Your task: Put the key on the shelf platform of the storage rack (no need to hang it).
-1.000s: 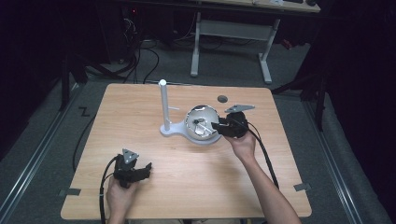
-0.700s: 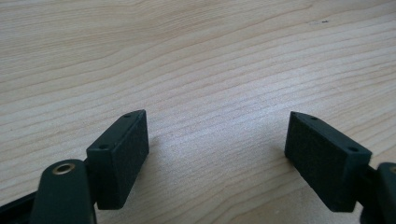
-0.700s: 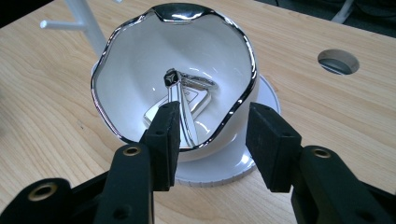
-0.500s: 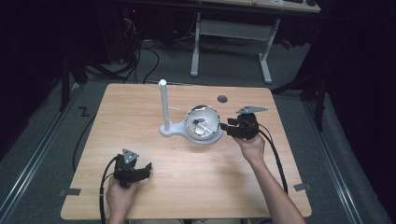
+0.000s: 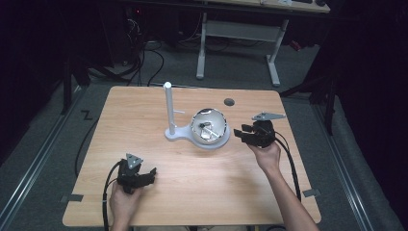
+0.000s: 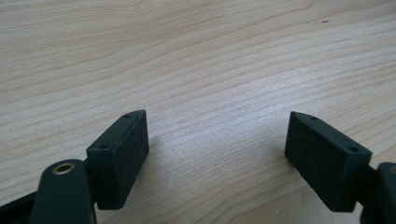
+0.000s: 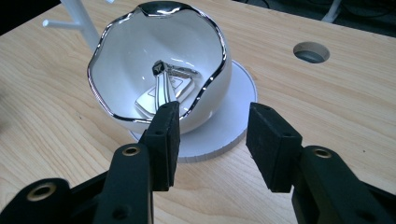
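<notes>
A white bowl (image 5: 209, 124) with a wavy silver rim sits on the round base of a white stand (image 5: 169, 109) at mid-table. Inside the bowl (image 7: 140, 51) lie shiny silver metal pieces (image 7: 166, 91); I cannot tell what they are. My right gripper (image 5: 240, 134) is just right of the bowl, pointing at it. In the right gripper view this gripper (image 7: 212, 140) is open and empty, its left pad close to the bowl's near wall. My left gripper (image 5: 150, 175) rests near the front left of the table. It (image 6: 217, 149) is wide open over bare wood.
The stand's thin post (image 7: 79, 16) carries short side pegs. A round cable hole (image 5: 229, 102) is cut in the tabletop behind the bowl. The wooden table (image 5: 144, 134) ends close in front of both hands. Cables trail from both grippers.
My right gripper has drawn back to the right, away from the bowl's rim, with nothing in it. The left gripper has stayed put.
</notes>
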A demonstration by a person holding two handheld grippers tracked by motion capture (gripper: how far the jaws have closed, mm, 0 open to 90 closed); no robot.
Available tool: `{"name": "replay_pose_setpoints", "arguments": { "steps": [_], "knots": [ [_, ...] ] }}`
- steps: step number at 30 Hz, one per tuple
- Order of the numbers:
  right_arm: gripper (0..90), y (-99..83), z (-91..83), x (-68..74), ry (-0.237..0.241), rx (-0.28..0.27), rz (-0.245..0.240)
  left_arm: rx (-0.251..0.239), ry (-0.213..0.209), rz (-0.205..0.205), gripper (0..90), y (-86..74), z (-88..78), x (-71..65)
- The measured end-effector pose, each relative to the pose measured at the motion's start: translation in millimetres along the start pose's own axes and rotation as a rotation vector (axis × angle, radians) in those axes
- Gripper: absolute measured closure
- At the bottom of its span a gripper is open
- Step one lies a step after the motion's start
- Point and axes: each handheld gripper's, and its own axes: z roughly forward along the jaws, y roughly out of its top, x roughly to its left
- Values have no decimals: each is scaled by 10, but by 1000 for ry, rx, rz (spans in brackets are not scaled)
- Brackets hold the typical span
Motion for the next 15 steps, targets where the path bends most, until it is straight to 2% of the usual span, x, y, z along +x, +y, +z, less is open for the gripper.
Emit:
{"name": "replay_pose_setpoints", "arguments": {
  "steps": [2,6,11,15],
  "knots": [
    [554,-35,-29,-15,0,-18,11,0,0,0,220,0,0,0],
    [554,-77,-69,-34,-4,-5,12,0,0,0,220,0,0,0],
    [556,-109,-173,-47,-7,-25,15,0,0,0,220,0,0,0],
    [558,-184,-234,-88,-17,-14,19,0,0,0,219,0,0,0]
  ]
}}
